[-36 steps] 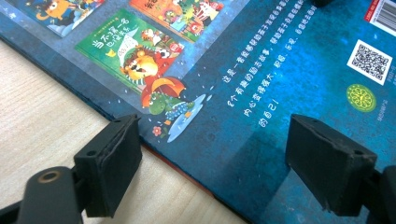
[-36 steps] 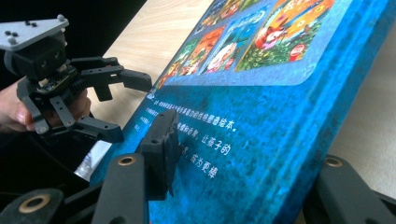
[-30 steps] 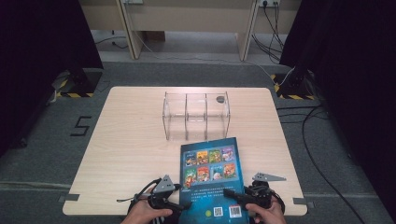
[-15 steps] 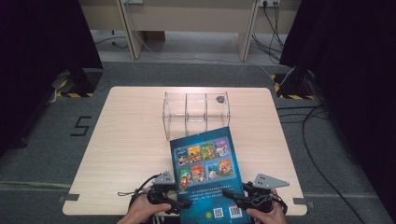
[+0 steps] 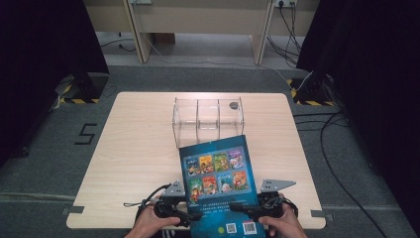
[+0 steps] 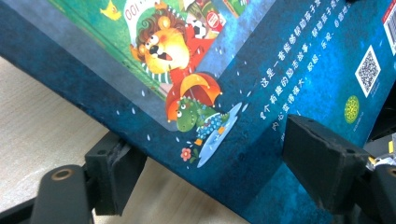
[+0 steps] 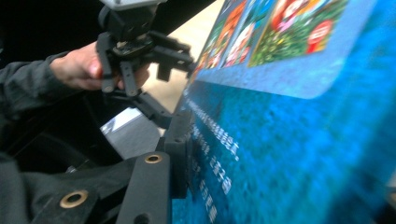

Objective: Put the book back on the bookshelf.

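High view: a blue picture book (image 5: 220, 186) lies tilted at the near edge of the worktop (image 5: 133, 148), just in front of the clear three-part organiser (image 5: 208, 116), its near end raised between the left hand-held gripper (image 5: 190, 215) and the right hand-held gripper (image 5: 237, 208).

Left gripper view: the jaws have just been closing and straddle the book's (image 6: 261, 93) edge, one under and one over the cover; contact is unclear.

Right gripper view: its jaws have likewise been closing; one pad (image 7: 180, 140) presses the book's (image 7: 299, 140) cover, and the other hand-held gripper (image 7: 180, 58) grips beyond.
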The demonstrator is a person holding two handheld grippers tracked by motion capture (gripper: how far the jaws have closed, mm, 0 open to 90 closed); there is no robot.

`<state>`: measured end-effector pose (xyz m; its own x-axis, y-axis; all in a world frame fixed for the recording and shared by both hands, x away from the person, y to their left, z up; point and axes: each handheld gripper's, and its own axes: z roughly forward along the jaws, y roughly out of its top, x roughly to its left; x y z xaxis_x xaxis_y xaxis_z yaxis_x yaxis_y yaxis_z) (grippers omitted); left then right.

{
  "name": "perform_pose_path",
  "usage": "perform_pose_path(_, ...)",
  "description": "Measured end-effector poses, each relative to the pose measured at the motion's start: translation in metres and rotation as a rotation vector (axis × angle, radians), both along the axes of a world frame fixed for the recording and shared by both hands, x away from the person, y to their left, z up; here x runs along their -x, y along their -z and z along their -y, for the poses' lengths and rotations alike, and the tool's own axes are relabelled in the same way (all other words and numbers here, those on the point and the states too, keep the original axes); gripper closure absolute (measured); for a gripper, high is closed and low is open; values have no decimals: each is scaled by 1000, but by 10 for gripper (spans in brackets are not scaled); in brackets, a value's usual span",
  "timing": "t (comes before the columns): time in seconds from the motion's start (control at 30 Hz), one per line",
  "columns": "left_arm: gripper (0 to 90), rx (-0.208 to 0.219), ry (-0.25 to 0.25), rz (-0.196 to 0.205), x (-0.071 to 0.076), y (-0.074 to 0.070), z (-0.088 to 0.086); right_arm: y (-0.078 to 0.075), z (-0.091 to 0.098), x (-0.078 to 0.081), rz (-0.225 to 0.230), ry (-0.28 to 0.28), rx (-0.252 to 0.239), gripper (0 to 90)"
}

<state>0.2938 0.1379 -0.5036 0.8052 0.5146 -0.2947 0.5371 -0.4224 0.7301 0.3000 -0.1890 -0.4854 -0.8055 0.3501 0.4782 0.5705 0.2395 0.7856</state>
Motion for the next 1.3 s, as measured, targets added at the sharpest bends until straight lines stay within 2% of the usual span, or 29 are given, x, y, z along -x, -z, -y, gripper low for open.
perform_pose_path(0.07,215,-5,0,2,0,-1,0,1,-2,-3,-19,-46,9,679)
perform_pose_path(0.23,217,-1,4,2,0,-1,0,1,-2,-4,-39,-53,4,715)
perform_pose_path(0.27,216,1,3,5,1,-1,-1,-1,-2,0,-24,-20,-13,727)
perform_pose_path(0.3,217,31,-14,7,0,-2,-3,-2,-2,2,-26,8,-31,737)
perform_pose_path(0.33,222,43,-19,11,0,-2,-4,-2,-1,5,-31,27,-51,746)
perform_pose_path(0.4,231,52,-21,22,1,-4,-5,-2,-1,6,-25,39,-65,756)
perform_pose_path(0.43,231,64,-21,41,2,-5,-6,-4,-1,10,-25,60,-105,774)
perform_pose_path(0.47,226,84,-23,64,3,-8,-8,-6,0,12,-11,73,-118,776)
perform_pose_path(0.5,229,84,-23,64,3,-8,-8,-6,0,12,-11,73,-118,776)
perform_pose_path(0.53,233,122,-27,80,3,-11,-13,-10,0,15,25,85,-131,779)
perform_pose_path(0.63,235,143,-37,84,3,-13,-16,-13,0,17,48,96,-145,781)
perform_pose_path(0.67,232,156,-46,81,3,-13,-18,-14,0,18,46,115,-170,781)
perform_pose_path(0.73,224,169,-57,85,2,-13,-20,-15,1,17,56,135,-206,782)
perform_pose_path(0.83,221,151,-60,92,1,-11,-20,-22,7,17,97,191,-271,784)
perform_pose_path(0.9,233,152,-58,89,1,-10,-18,-28,9,17,156,198,-239,783)
perform_pose_path(0.97,276,161,-50,95,2,-11,-13,-29,5,19,160,188,-241,785)
perform_pose_path(1.0,239,144,-59,94,3,-12,-11,-29,3,20,171,175,-236,788)
perform_pose_path(1.07,229,160,-66,94,4,-13,-12,-32,0,21,169,169,-230,787)
perform_pose_path(1.13,264,176,-89,100,4,-17,-15,-34,1,21,176,167,-238,789)
perform_pose_path(1.2,301,168,-99,103,4,-20,-18,-33,2,20,160,163,-261,788)
perform_pose_path(1.27,318,151,-108,98,6,-20,-17,-33,3,18,145,140,-244,790)
perform_pose_path(1.3,314,142,-106,82,5,-20,-17,-33,3,18,139,142,-226,790)
